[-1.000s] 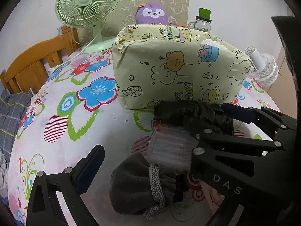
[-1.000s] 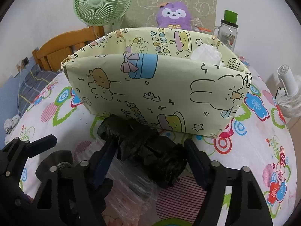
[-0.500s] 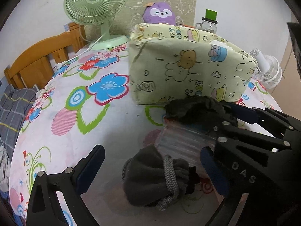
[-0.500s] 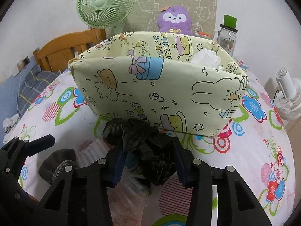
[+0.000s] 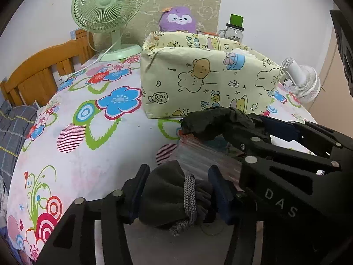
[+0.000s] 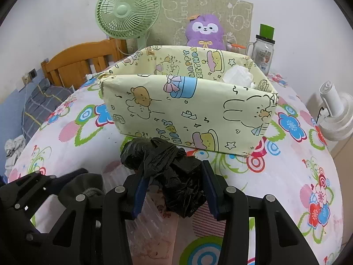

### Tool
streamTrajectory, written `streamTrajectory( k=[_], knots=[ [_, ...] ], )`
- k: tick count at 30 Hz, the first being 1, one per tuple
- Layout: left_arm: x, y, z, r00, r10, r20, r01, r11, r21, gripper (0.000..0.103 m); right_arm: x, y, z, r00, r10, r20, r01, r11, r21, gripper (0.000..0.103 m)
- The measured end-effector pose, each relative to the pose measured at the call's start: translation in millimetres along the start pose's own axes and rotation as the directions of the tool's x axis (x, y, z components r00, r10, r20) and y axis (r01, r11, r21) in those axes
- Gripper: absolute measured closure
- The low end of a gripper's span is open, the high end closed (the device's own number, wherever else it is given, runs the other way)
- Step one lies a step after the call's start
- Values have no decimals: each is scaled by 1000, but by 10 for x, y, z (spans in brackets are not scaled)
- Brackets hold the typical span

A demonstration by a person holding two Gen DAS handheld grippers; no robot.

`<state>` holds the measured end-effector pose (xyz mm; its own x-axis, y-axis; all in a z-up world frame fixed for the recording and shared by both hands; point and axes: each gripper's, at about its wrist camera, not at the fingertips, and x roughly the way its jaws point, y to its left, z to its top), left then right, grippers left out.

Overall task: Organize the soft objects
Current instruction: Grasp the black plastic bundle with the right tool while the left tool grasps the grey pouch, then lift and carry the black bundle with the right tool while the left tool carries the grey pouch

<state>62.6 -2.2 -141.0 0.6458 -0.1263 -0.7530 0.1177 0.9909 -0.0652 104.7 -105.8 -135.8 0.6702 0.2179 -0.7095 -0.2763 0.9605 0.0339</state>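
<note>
The left tongs (image 5: pixel 178 195) are closing on a dark grey drawstring pouch (image 5: pixel 169 196), which sits between the two blue pads with its braided grey cord (image 5: pixel 190 198) wrapped round the gathered neck; both pads appear to touch the fabric, though the far side of the pouch is hidden. The pouch rests low on the worktop (image 5: pixel 92 154), which is covered by a white cloth printed with bright flowers and rings.

The right tongs (image 6: pixel 173 191) are clamped on a crumpled black plastic bag (image 6: pixel 167 167), its knotted top bulging forward past the pads. Under and between the two bundles lies a clear plastic bag (image 5: pixel 198 154) with reddish print, partly under the right tongs.

Just behind the black bag stands a pale yellow storage box (image 6: pixel 187 114) wrapped in cartoon birthday paper, open at the top, with a divider and a wad of white tissue (image 6: pixel 237 76) in its right compartment. Neither bundle is in the box; both are in front of its near wall.

Behind the box are a green desk fan (image 6: pixel 128 13), a purple plush toy (image 6: pixel 205 33) and a glass jar with a green lid (image 6: pixel 264 48). A small white fan (image 6: pixel 335 112) lies at the right edge, and a wooden headboard (image 5: pixel 44 66) shows at the left.
</note>
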Motion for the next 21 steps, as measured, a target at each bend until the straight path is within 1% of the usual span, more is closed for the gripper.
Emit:
streamTrajectory(
  k=[10,21],
  knots=[
    [-169,-100,86,999,1,49,-2,1000,24,50,-184,-45,-31,1000,-10,26,9,1000,21,54],
    [-358,-245,194,995,-10,101,4,998,59,51,-496,-160,13,996,-36,82,32,998,48,54]
  ],
)
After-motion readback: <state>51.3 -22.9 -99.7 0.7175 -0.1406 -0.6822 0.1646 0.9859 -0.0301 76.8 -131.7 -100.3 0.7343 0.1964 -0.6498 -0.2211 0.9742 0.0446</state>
